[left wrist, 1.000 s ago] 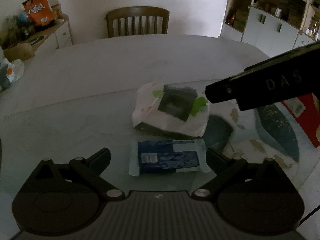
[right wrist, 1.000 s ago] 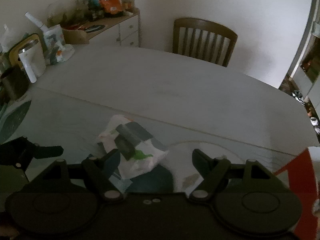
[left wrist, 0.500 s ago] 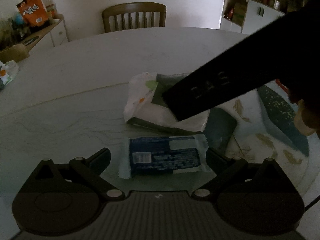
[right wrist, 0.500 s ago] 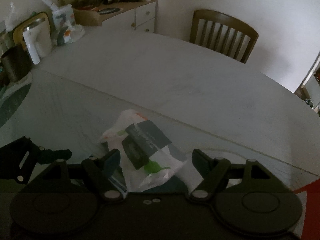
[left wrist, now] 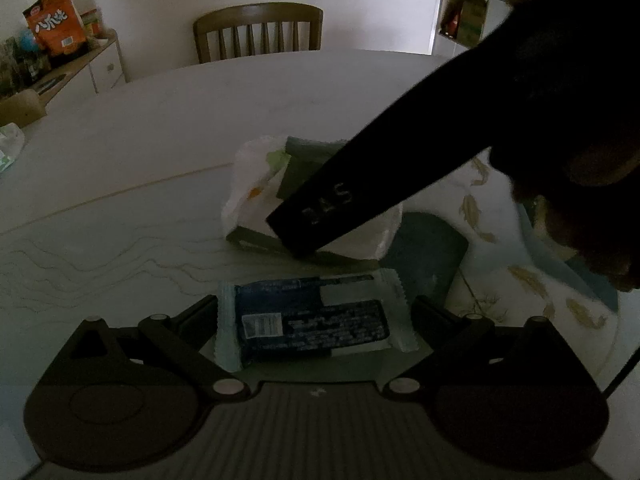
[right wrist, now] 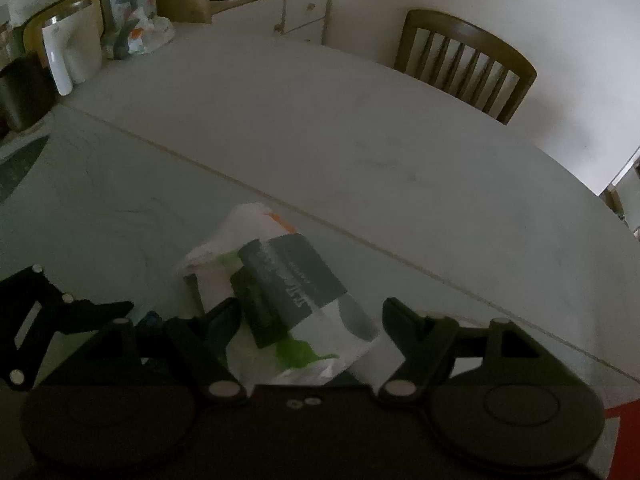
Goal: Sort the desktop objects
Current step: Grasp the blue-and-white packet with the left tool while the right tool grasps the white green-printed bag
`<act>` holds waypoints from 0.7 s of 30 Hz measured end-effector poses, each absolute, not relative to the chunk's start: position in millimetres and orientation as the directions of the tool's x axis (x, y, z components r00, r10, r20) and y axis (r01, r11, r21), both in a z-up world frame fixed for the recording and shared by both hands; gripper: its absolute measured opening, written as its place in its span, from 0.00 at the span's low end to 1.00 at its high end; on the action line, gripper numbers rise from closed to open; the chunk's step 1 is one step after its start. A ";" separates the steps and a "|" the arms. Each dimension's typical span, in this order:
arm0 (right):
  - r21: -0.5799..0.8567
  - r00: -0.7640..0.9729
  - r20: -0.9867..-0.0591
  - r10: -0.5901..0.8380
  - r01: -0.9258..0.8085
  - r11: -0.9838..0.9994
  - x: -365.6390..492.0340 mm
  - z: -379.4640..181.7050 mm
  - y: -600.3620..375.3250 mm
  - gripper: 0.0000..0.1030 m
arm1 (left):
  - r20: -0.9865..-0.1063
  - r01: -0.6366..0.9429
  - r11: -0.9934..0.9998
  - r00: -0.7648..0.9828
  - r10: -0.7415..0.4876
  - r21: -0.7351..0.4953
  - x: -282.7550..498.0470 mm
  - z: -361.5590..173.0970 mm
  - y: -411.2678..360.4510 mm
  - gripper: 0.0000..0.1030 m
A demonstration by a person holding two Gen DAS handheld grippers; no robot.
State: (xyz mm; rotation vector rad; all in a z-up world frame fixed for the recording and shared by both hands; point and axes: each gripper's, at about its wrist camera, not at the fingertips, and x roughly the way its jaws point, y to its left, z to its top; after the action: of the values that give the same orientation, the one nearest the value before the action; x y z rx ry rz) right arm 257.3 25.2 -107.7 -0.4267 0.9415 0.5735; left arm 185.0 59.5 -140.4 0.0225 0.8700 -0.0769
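Note:
A blue wrapped pack [left wrist: 312, 320] lies flat on the glass-topped table [left wrist: 120, 240], right between the fingers of my left gripper [left wrist: 316, 316]. That gripper is open, each finger just outside a crimped end of the wrapper. Behind it sits a white soft pack with a dark label [left wrist: 256, 184]. In the right wrist view this white pack [right wrist: 280, 320] lies between the fingers of my right gripper [right wrist: 314, 316], which is open, with a gap on its right side. One right finger [left wrist: 332, 216] crosses over the white pack. A left finger [right wrist: 108, 308] shows at the left.
A patterned placemat [left wrist: 500, 280] lies under the glass to the right, and a red item [right wrist: 624, 432] at the near right corner. A wooden chair [left wrist: 258, 28] stands behind the table. A white jug [right wrist: 72, 52] and dark cup [right wrist: 20, 92] stand at the left, before a cluttered sideboard [left wrist: 80, 72].
My right gripper has come down and leftward over the white pack, which now sits between its fingers. The left gripper has sunk a little closer around the blue pack.

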 end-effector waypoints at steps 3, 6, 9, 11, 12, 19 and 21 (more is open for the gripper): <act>-0.075 0.447 -0.848 0.285 -0.633 0.771 260.0 -110.0 26.1 0.67 | -0.761 0.077 0.997 0.646 -0.062 -0.015 185.3 -139.6 59.8 0.98; -0.056 0.438 -0.847 0.299 -0.635 0.771 262.6 -110.1 24.8 0.61 | -0.759 0.081 0.997 0.648 -0.060 -0.009 184.3 -139.4 58.8 0.98; -0.047 0.436 -0.846 0.308 -0.636 0.770 262.4 -109.0 22.5 0.57 | -0.760 0.081 0.997 0.647 -0.060 -0.010 184.0 -138.7 58.3 0.97; -0.037 0.437 -0.843 0.315 -0.631 0.775 261.7 -107.2 19.6 0.52 | -0.760 0.081 0.997 0.647 -0.061 -0.010 184.4 -138.1 58.8 0.95; -0.032 0.438 -0.841 0.318 -0.628 0.778 261.7 -106.5 17.9 0.48 | -0.759 0.082 0.997 0.647 -0.063 -0.014 184.5 -138.0 59.0 0.93; -0.008 0.458 -0.827 0.327 -0.591 0.807 258.2 -100.6 0.7 0.29 | -0.753 0.092 0.995 0.653 -0.079 -0.024 184.5 -135.8 63.2 0.84; -0.004 0.469 -0.820 0.328 -0.578 0.816 257.0 -96.9 -3.9 0.22 | -0.752 0.097 0.995 0.653 -0.090 -0.035 184.8 -134.7 65.9 0.80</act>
State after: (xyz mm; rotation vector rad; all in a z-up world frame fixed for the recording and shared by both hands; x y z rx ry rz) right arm 257.0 -3.9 -96.9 -0.2994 0.9286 0.5651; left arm 184.8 65.9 -134.7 0.0087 0.8527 -0.1064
